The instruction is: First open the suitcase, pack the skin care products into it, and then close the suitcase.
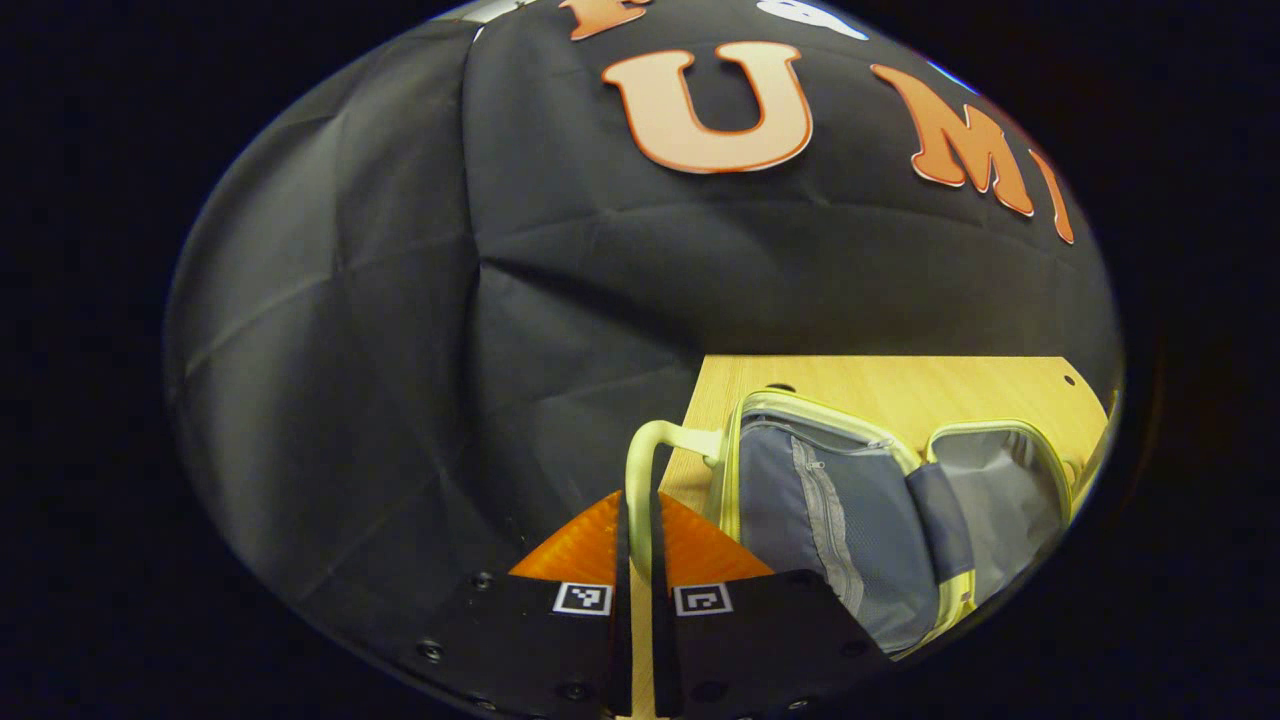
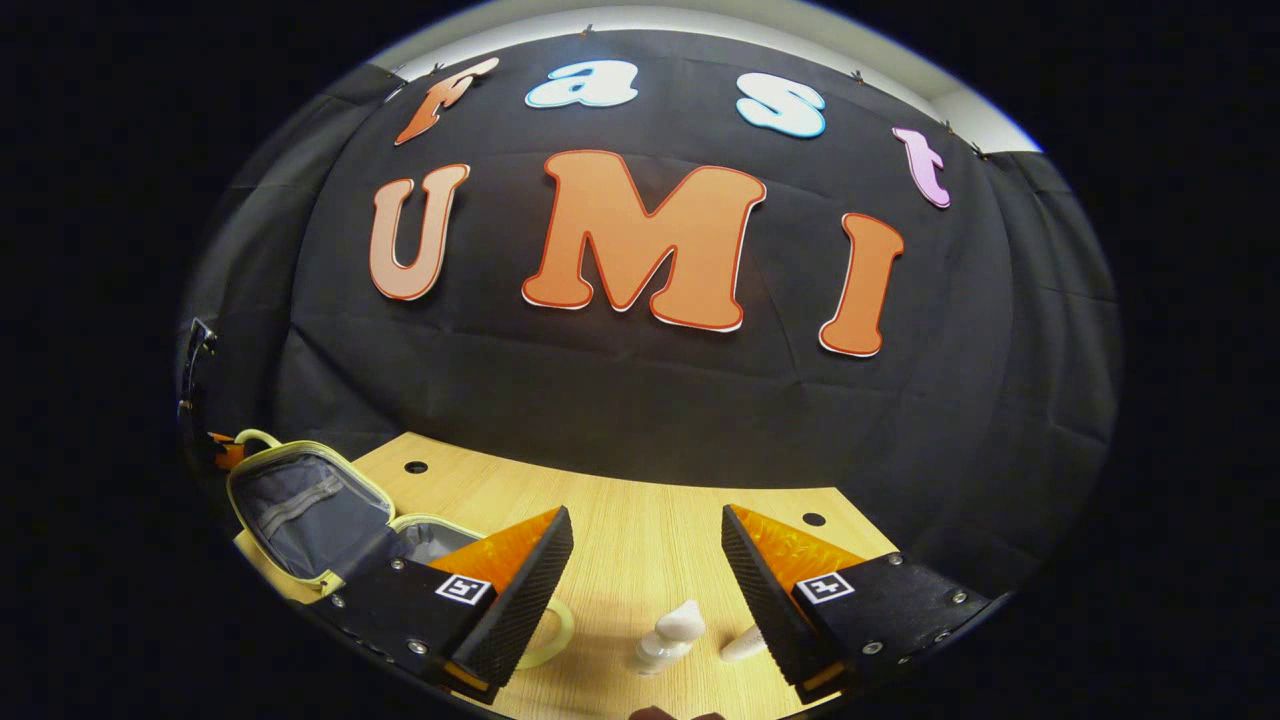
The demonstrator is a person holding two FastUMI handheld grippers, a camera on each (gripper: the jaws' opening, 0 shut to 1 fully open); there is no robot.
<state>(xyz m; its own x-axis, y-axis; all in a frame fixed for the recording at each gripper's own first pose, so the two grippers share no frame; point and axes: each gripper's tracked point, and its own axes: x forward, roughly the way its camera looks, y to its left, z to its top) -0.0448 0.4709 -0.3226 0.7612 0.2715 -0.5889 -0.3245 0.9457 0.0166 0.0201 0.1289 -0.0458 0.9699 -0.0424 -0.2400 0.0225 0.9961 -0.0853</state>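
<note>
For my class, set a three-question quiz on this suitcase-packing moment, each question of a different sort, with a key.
1. True or false: the suitcase lies open on the wooden table.
2. What is the left claw shut on?
A. a white bottle
B. the suitcase's pale handle
C. the zipper
3. Fill in: in the right gripper view, the right claw is ____, with a white pump bottle standing on the table between its fingers.

Key:
1. True: its grey lining shows.
2. B: both fingers press the handle.
3. Open.
</note>
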